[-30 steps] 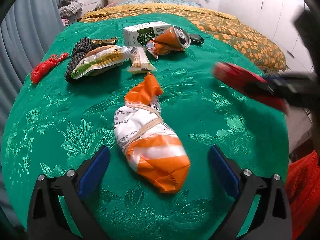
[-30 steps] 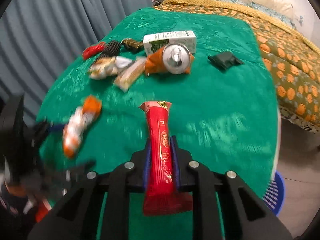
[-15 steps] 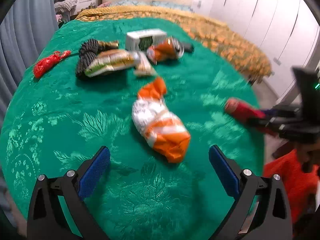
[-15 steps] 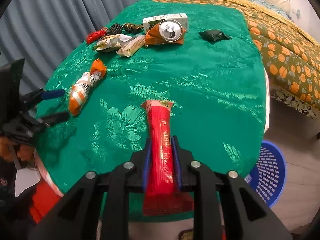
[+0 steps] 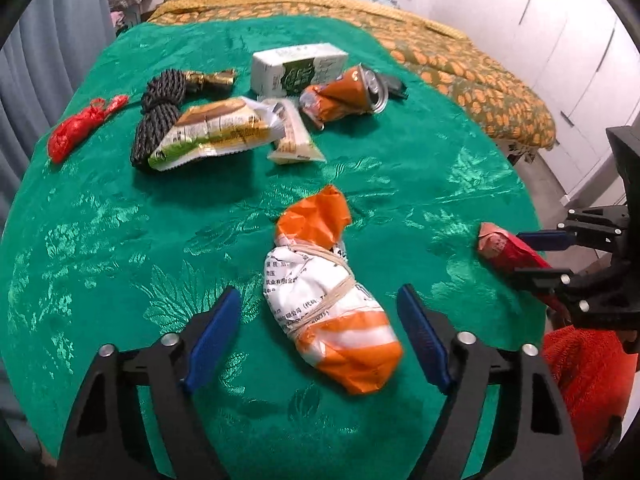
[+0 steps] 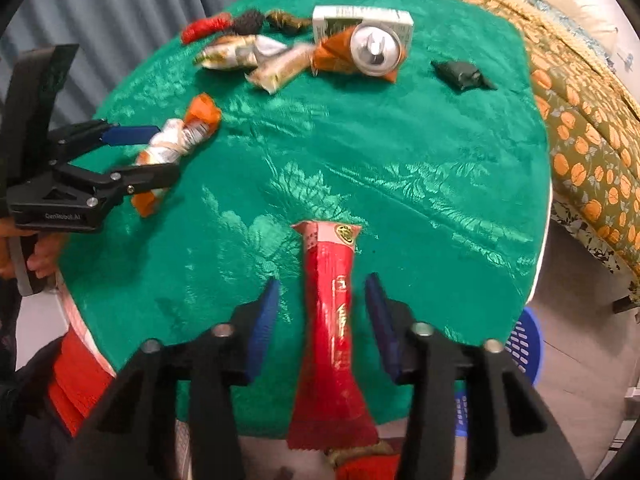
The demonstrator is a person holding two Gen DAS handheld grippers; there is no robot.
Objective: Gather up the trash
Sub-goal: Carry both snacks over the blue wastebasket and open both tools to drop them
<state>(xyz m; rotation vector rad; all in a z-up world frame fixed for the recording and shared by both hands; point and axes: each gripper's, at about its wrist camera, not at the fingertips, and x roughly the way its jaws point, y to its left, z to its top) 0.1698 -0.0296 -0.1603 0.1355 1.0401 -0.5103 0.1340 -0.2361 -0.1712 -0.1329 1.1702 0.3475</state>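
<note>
In the left wrist view, at the far left of the green tablecloth [image 5: 100, 240] lies one red plastic scrap [image 5: 82, 128]. To its right come one coil of dark rope [image 5: 158, 120], one gold foil wrapper [image 5: 210, 79], two snack wrappers, a green-and-white one [image 5: 212, 132] and a small beige one [image 5: 294, 138], one milk carton [image 5: 298, 68] and one crushed orange can [image 5: 346, 94].

At lower centre, one orange-and-white bundle [image 5: 328, 300], tied with rubber bands, lies between the pads of the left gripper [image 5: 320, 336]; the jaws are closing but stand clear of it on both sides.

In the right wrist view, one red wrapper [image 6: 332, 320] sits between the pads of the right gripper [image 6: 320, 320], gaps showing on both sides as the jaws close. At upper right lies one dark crumpled scrap [image 6: 462, 75]; at lower right, past the table edge, stands one blue basket [image 6: 524, 344].
</note>
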